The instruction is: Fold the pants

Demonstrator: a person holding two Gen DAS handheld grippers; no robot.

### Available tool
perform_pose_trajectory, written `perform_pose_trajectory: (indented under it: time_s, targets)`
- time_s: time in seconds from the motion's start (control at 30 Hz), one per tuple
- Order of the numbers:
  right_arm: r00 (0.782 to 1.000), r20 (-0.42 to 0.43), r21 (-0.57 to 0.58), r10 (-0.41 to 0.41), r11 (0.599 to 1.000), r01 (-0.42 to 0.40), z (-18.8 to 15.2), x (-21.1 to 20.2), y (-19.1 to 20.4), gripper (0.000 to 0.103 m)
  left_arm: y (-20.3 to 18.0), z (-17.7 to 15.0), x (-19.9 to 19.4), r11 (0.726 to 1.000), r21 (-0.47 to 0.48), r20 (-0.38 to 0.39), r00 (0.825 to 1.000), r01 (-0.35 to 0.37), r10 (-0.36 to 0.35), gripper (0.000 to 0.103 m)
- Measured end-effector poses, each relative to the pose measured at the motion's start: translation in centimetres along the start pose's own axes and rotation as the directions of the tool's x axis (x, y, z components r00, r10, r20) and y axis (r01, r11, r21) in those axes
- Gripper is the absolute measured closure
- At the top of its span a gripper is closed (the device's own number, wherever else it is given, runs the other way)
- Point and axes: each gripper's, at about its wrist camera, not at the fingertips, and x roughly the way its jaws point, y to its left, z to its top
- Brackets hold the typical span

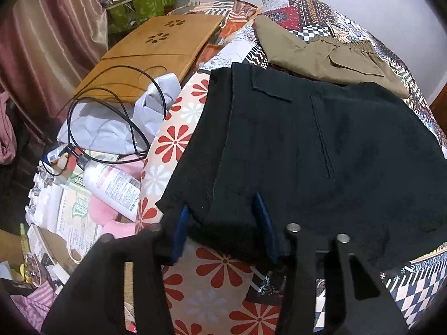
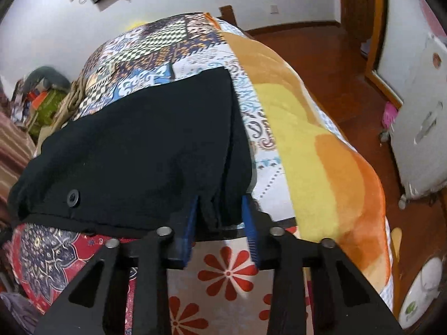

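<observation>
Black pants (image 1: 321,145) lay on the patterned bedspread (image 1: 212,282). Left gripper (image 1: 223,217) and right gripper (image 2: 220,212) stood wide, apparently straddling near-edge cloth. Both should close evenly before lifting.

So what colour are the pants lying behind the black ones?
Olive-brown pants, best in the left wrist view.

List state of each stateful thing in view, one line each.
left tool: open, pads either side of the black pants' near edge
right tool: open, pads straddling a fold of the black pants
black pants: folded, flat on the bed
khaki pants: folded, lying behind the black pants
white bottle: lying on its side
black cable: loosely looped
</observation>
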Motion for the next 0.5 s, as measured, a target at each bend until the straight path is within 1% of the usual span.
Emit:
perform_pose_trajectory:
  time_s: [0.03, 0.1, 0.2, 0.3, 0.4, 0.5]
  targets:
    - [1.0, 0.015, -0.035, -0.015, 0.999, 0.015, 0.0, -0.1, 0.5, 0.087, 0.0, 0.1, 0.0, 1.0, 0.001, -0.003, 1.0, -0.003, 0.003, 0.061]
    - [0.999, 0.02, -0.065, -0.039, 0.997, 0.04, 0.2, -0.2, 0.8, 0.089, -0.1, 0.3, 0.0, 1.0, 0.017, -0.01, 1.0, -0.007, 0.007, 0.062]
    - [0.999, 0.009, -0.085, -0.05, 0.995, 0.05, 0.5, 0.1, 0.3, 0.089, 0.0, 0.5, 0.0, 0.999, 0.041, -0.015, 1.0, -0.011, 0.012, 0.063]
    - [0.997, 0.01, -0.124, -0.08, 0.989, 0.081, 0.6, 0.1, 0.4, 0.089, 0.1, 0.6, -0.1, 0.999, 0.047, -0.012, 1.0, -0.018, 0.019, 0.063]
    - [0.994, 0.018, -0.14, -0.105, 0.984, 0.106, 0.8, 0.2, 0.9, 0.089, 0.2, 0.5, -0.4, 0.999, 0.04, -0.002, 1.0, -0.023, 0.023, 0.064]
    - [0.994, 0.03, -0.124, -0.102, 0.987, 0.105, 1.0, -0.2, 0.7, 0.089, 0.2, 0.2, -1.1, 0.999, 0.032, 0.021, 1.0, -0.022, 0.021, 0.069]
